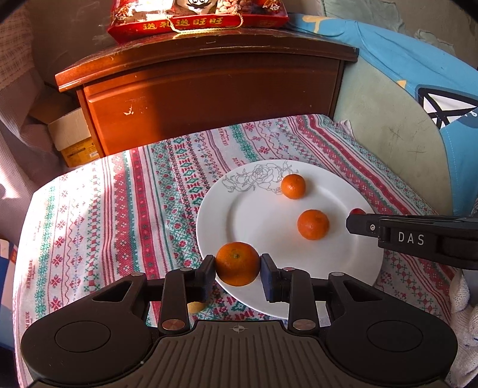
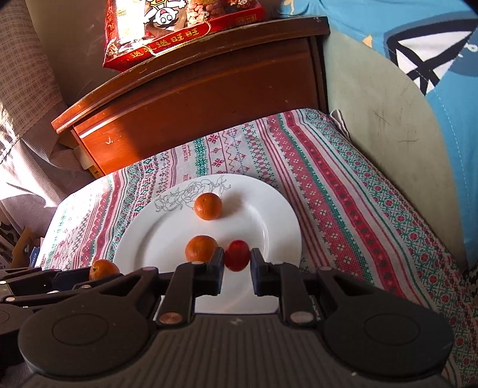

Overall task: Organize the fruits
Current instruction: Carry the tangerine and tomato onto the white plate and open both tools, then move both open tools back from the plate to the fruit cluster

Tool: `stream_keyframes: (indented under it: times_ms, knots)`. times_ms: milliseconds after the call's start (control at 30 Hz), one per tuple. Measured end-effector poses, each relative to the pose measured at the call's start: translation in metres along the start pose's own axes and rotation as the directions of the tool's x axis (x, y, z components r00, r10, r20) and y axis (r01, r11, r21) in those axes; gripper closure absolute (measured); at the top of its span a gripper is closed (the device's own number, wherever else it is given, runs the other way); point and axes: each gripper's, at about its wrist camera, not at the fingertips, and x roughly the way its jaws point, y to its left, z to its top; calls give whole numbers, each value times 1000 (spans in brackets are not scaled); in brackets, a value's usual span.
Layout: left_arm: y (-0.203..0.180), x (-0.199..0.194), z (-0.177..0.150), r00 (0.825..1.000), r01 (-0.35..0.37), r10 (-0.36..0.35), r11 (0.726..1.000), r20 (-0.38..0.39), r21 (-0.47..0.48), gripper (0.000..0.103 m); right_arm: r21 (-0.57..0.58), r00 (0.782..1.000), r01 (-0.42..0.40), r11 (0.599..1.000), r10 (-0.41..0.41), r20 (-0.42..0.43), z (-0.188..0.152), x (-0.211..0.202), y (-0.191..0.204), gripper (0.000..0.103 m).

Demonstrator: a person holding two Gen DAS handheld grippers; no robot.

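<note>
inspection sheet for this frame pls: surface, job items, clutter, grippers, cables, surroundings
Surface: table under a red-and-green patterned cloth.
Job's things: white round plate with a rose drawing bearing two loose orange mandarins.
Clutter: yellowish object, mostly hidden under the left gripper.
Grippers: left gripper shut on a third mandarin; right gripper shut on a small red fruit.
Cables: nothing seen.
Surroundings: brown wooden cabinet with a red snack pack on top; blue printed fabric at right.

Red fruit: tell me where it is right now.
In the right wrist view the red fruit sits between the right gripper fingers, over the near right part of the white plate, just right of the middle orange.
</note>
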Motion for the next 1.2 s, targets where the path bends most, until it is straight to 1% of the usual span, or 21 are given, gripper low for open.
stream_keyframes:
  times_ms: [33, 233, 267, 300, 367, 400, 467, 500, 667, 767, 900, 1000, 1100, 1200]
  knots:
    - [0, 1, 1, 1000, 0, 0, 1000, -4, -4, 73, 5, 1000, -2, 1000, 2, 2, 0, 0, 0, 80]
    - [-5, 1, 4, 1000, -12, 12, 1000, -3, 0, 70, 22, 1000, -6, 1000, 6, 17, 4, -4, 0, 78]
    - [-5, 0, 5, 1000, -9, 9, 1000, -2, 1, 66, 25, 1000, -6, 1000, 6, 21, 4, -5, 0, 77]
    - [-5, -1, 6, 1000, -9, 9, 1000, -3, -1, 63, 28, 1000, -5, 1000, 4, 25, 4, -6, 0, 76]
    - [-4, -3, 7, 1000, -17, 17, 1000, 0, -4, 60, 31, 999, -8, 1000, 7, 32, 5, -8, 0, 70]
    - [-4, -4, 7, 1000, -17, 17, 1000, 0, -5, 60, 31, 999, -10, 999, 9, 35, 5, -9, 0, 69]
    - [-1, -5, 8, 1000, -22, 22, 1000, -9, -20, 52, 27, 999, -14, 1000, 13, 41, 6, -10, 1, 68]
    - [0, -6, 8, 1000, -24, 24, 999, -13, -27, 51, 26, 999, -15, 1000, 14, 42, 6, -11, 2, 68]
    - [3, -9, 6, 999, -42, 41, 999, -27, -31, 51, 16, 999, -22, 1000, 21, 46, 5, -15, 5, 67]
    - [3, -12, 4, 999, -40, 39, 999, -34, -34, 51, 11, 999, -31, 999, 30, 45, 4, -18, 7, 66]
    - [9, -21, 2, 999, -42, 41, 998, -22, -48, 51, 3, 998, -47, 999, 47, 52, 2, -23, 11, 66]
    - [21, -30, 2, 999, -41, 41, 997, -6, -71, 50, -3, 997, -65, 998, 65, 50, -3, -27, 17, 66]
    - [39, -40, 2, 999, -34, 36, 992, 7, -124, 50, -23, 996, -81, 996, 82, 45, -8, -30, 24, 66]
    - [55, -50, 2, 998, -44, 49, 986, 26, -159, 50, -52, 994, -98, 994, 101, 46, -13, -34, 32, 66]
